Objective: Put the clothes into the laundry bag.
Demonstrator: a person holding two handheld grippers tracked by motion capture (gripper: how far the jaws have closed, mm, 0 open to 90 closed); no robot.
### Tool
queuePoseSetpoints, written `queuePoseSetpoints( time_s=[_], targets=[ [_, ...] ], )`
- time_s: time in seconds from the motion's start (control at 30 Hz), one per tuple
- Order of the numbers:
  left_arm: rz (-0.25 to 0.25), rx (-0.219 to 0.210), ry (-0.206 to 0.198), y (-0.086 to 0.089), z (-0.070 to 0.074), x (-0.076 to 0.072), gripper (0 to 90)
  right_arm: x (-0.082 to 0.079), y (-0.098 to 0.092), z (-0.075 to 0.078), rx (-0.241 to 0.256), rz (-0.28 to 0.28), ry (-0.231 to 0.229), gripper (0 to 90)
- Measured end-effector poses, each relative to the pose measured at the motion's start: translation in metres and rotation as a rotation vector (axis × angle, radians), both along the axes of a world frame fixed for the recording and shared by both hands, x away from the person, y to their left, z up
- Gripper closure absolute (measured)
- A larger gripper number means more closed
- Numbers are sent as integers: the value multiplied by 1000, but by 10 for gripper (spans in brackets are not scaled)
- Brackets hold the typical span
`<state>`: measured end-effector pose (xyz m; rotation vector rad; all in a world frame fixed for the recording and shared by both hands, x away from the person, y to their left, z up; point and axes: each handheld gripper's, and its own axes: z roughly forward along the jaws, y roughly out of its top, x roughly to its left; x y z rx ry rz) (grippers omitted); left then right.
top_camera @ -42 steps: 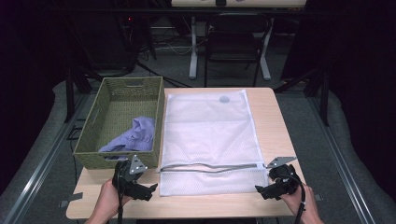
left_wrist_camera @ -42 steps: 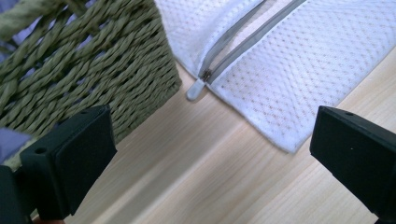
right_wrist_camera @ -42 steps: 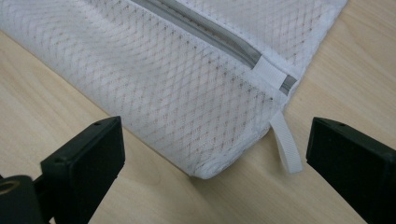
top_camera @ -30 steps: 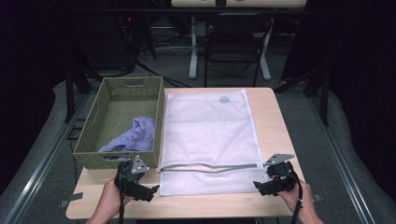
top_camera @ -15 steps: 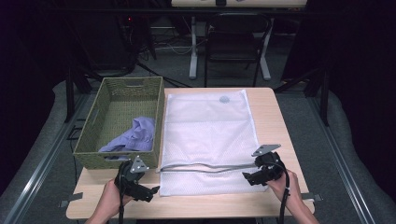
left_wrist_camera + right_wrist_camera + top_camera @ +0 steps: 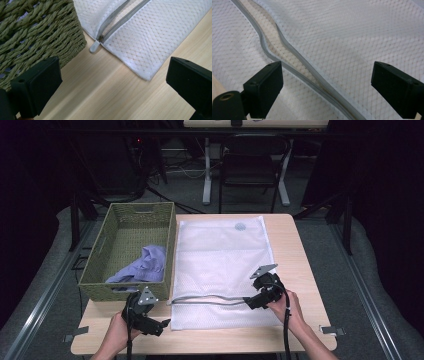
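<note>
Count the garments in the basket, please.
1: a purple garment lies crumpled at the near end of the basket, beside the mesh bag. The near wall hides part of the bottom, so something flat could lie unseen there.

A dim lab: floor cables (image 6: 165,170), dark curtains (image 6: 380,185).
</note>
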<state>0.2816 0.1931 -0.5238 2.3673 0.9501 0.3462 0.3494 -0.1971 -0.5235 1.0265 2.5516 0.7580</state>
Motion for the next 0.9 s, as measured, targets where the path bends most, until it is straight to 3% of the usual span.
queuePoseSetpoints(
  time_s=[0.3, 0.5, 0.73, 0.9],
  targets=[
    [-2, -3, 5, 0, 0, 1, 1, 11, 17, -5, -8, 33, 5, 120],
    [-5, -5, 6, 0, 0, 1, 1, 16, 31, -12, -45, 67, 8, 135],
    [-8, -5, 14, 1, -1, 2, 1, 22, 52, -25, -79, 124, 30, 158],
    [-6, -11, 19, 1, -1, 2, 1, 27, 60, -32, -73, 153, 55, 208]
  ],
)
